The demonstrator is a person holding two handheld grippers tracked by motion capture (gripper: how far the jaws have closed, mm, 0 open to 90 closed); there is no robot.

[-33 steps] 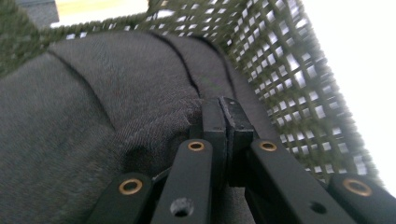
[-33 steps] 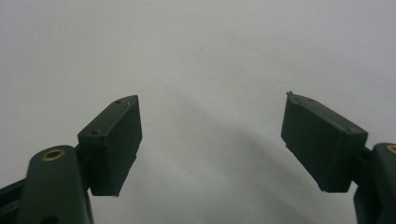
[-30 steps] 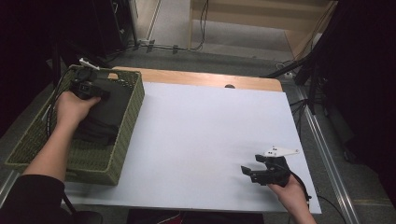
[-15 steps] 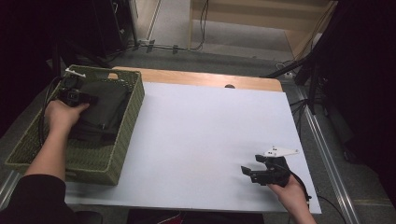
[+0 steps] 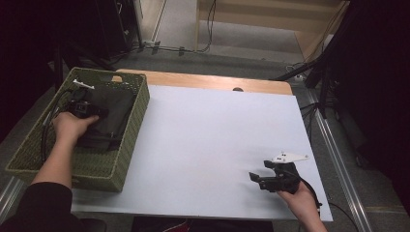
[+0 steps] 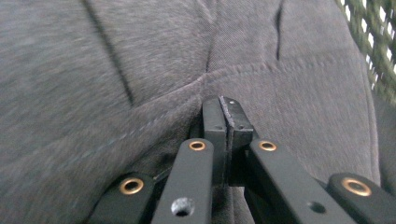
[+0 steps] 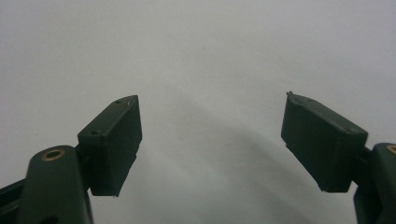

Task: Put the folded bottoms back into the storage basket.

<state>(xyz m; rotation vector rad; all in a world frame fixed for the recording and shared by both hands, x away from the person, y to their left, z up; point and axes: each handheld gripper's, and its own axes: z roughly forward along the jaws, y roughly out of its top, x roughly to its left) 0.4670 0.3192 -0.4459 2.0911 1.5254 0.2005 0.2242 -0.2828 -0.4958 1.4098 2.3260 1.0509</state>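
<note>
A dark grey garment (image 5: 115, 110) lies in a green woven basket (image 5: 129, 141) at the left of the table. My left gripper (image 5: 93, 110) is down in the basket on the garment. In the left gripper view its jaws are pressed together at the tips (image 6: 226, 100), and the grey fabric (image 6: 140, 60) puckers in creases towards them. My right gripper (image 5: 256, 180) rests low over the white table top (image 5: 208, 130) near the front right. Its jaws stand wide apart (image 7: 212, 140) with nothing between them.
The basket's woven wall (image 6: 373, 42) runs close on the right of the left gripper view. A wooden strip (image 5: 203, 81) borders the table's far edge. Cables and stand legs lie on the floor behind and to the right.
My left hand and gripper have shifted a little to the left and nearer inside the basket, staying on the garment. The right gripper has stayed put.
</note>
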